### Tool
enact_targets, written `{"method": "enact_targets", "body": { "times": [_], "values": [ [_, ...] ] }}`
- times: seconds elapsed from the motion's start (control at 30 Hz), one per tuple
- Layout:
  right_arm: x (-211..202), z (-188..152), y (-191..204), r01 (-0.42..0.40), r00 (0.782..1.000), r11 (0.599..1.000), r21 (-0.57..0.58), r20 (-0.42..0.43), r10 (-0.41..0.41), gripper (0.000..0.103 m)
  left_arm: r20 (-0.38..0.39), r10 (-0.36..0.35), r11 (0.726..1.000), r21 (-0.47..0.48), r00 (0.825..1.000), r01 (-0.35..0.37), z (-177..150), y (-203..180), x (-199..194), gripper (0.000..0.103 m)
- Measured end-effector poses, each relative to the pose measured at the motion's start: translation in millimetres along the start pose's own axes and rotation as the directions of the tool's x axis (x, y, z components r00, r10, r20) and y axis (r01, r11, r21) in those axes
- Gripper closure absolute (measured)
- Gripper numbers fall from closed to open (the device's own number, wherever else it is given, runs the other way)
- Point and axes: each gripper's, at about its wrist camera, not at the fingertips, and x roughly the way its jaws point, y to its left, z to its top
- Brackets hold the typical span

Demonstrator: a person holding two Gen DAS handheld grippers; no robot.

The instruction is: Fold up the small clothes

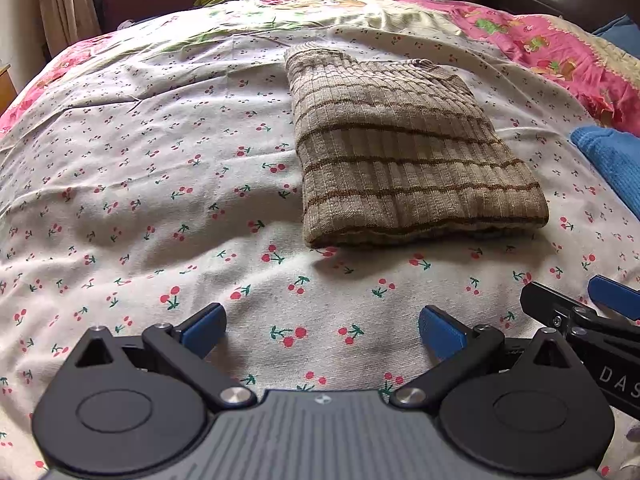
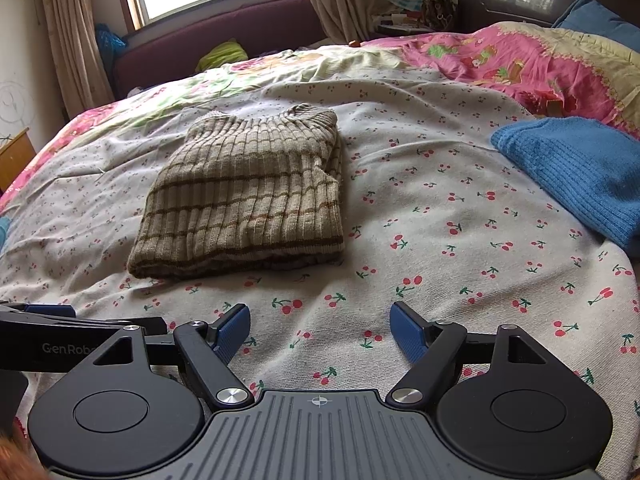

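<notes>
Sweater-folding tools first: the left gripper [image 1: 322, 330] is spread wide with nothing between its blue pads [image 1: 205, 328], low over the cherry-print sheet [image 1: 140, 184]. Just beside it, the right gripper [image 2: 320, 330] is equally spread and empty. Ahead of both, apart from them, the striped beige ribbed sweater [image 2: 248, 200] lies folded into a neat rectangle on the sheet. Farther right lies a blue knit garment [image 2: 580, 172], against a pink floral quilt [image 2: 520, 64].

The right gripper [image 1: 580, 312] shows the white letters "DAS" on its black side, and the left gripper [image 2: 80, 320] shows "GenRob", both cut off.
</notes>
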Motion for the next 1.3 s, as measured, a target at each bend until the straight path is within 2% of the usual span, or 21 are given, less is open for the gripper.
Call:
{"method": "enact_targets", "body": {
  "times": [0.43,0.57,1.3],
  "values": [
    [0.4,0.7,-0.6,0.009,1.000,1.000,0.001,0.002,-0.009,0.025,0.001,0.001,1.000,0.002,1.000,-0.001,0.3,-0.6,0.6,0.000],
    [-0.7,0.8,-0.2,0.037,0.999,0.999,0.003,0.014,-0.037,0.025,0.003,-0.001,1.000,-0.002,1.000,0.001,0.5,0.6,0.7,0.000],
    [2.7,-0.2,1.8,0.040,0.999,0.999,-0.015,-0.005,-0.041,0.025,0.003,0.009,1.000,0.006,1.000,-0.009,1.1,-0.2,-0.4,0.000]
  ]
}}
